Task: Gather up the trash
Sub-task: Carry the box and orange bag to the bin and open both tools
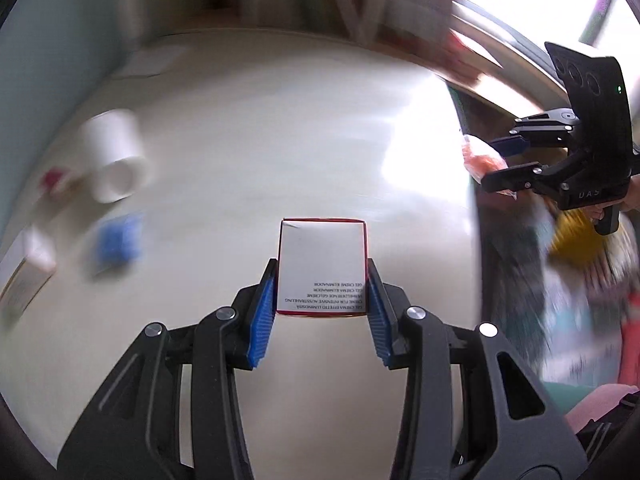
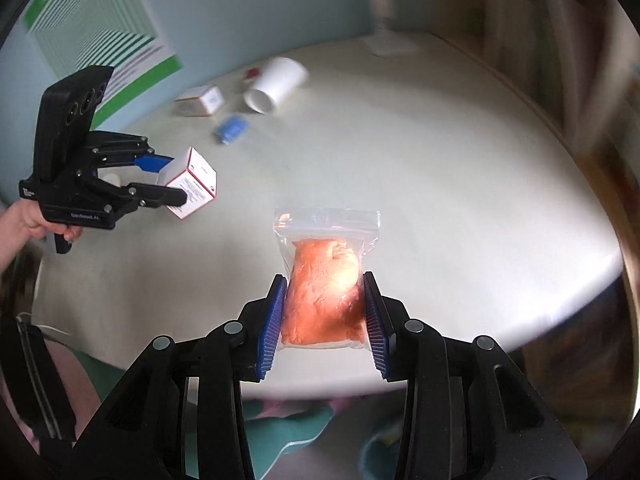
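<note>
While the small red-trimmed white carton (image 1: 322, 266) is clamped by the left gripper (image 1: 321, 300), the clear zip bag of orange stuff (image 2: 326, 284) is pinched by the right gripper (image 2: 325, 312) fingers.

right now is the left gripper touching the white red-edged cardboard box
Touching. The left wrist view shows both blue pads of the left gripper pressed flat against the sides of the white red-edged cardboard box, holding it off the table.

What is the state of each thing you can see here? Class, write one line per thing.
Left claw: shut on the red-edged box.
Red-edged box: held off the table.
Right claw: shut on the zip bag.
Zip bag: sealed, orange contents, held.
White cup: on its side on the table.
Blue scrap: lying on the table.
Small white box: resting on the table.
</note>
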The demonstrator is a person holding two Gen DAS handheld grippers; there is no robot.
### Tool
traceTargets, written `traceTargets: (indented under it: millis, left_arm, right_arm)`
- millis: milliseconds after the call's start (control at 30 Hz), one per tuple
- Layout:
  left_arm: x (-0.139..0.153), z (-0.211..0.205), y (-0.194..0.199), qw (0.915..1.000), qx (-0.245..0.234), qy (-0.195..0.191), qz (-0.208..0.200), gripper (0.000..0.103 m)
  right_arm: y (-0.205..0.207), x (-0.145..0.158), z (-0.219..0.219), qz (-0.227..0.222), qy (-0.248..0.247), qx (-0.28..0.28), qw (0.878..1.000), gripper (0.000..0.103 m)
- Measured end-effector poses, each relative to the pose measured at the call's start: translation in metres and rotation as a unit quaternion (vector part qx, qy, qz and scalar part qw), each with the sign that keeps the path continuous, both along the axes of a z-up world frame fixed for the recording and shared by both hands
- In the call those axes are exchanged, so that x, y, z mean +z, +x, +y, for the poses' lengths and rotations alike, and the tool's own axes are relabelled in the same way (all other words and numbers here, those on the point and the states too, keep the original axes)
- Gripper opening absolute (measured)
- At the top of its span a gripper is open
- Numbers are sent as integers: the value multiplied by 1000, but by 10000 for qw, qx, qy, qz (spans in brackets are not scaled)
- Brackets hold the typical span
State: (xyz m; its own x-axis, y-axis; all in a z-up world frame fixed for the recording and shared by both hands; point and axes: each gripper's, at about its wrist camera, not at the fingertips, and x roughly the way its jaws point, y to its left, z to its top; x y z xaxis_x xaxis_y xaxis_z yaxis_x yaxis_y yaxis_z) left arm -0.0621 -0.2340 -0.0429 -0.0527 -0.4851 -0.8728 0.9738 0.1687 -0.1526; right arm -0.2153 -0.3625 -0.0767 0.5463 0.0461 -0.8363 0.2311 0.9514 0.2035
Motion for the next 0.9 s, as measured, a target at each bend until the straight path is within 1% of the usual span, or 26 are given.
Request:
traceTargets:
  millis: [33,67,133,167,200,233,333,367,433,500,533,567,667,700,800,900]
  left_arm:
    - [0,-5,-10,9998,-181,8,-6,38]
    - [-1,-15,-28,9988,-484,31,-56,38]
    - [-4,-35,-63,9949,-999,71,-89,38]
    - [-7,-43,-78,9930,-1175,74,-73,38]
    - [-8,-48,-90,9915,-1295,71,-52,38]
    - [-9,-54,-103,9897,-1427,63,-14,38]
    - [-14,-78,-152,9821,-1879,62,73,38]
    - [-19,-89,-175,9784,-2062,117,96,38]
    - [-25,-100,-206,9738,-2257,186,194,38]
    - [-37,-113,-243,9670,-2521,266,249,38]
    - [-43,-116,-260,9641,-2623,319,260,38]
    - [-52,-122,-279,9609,-2720,421,300,38]
    - [-74,-134,-315,9536,-2912,609,458,39]
    - [-85,-140,-329,9514,-2951,731,495,39]
    - [-110,-149,-353,9468,-3016,991,529,38]
    - [-133,-159,-374,9440,-3030,1201,522,39]
  right_arm:
    - [-25,-1,1,2,-3,-207,9998,39]
    - [-48,-1,2,7,-11,-398,9992,39]
    - [-86,-4,1,18,17,-788,9969,39]
    - [-107,-6,0,16,52,-1021,9948,39]
    - [-122,-8,-2,21,82,-1190,9929,39]
    - [-146,-10,-3,32,121,-1418,9898,39]
    - [-204,-18,-4,50,214,-1849,9825,39]
    - [-218,-21,-4,77,251,-1960,9803,39]
    - [-255,-31,-3,159,367,-2182,9751,39]
    - [-285,-43,-3,221,456,-2334,9711,39]
    - [-301,-52,-4,250,577,-2447,9676,39]
    - [-314,-60,-6,270,686,-2546,9642,39]
    - [-343,-83,-12,371,966,-2722,9567,39]
    - [-349,-90,-14,399,1036,-2754,9549,39]
    - [-363,-114,-23,499,1314,-2878,9473,39]
    - [-373,-133,-31,458,1568,-2943,9416,39]
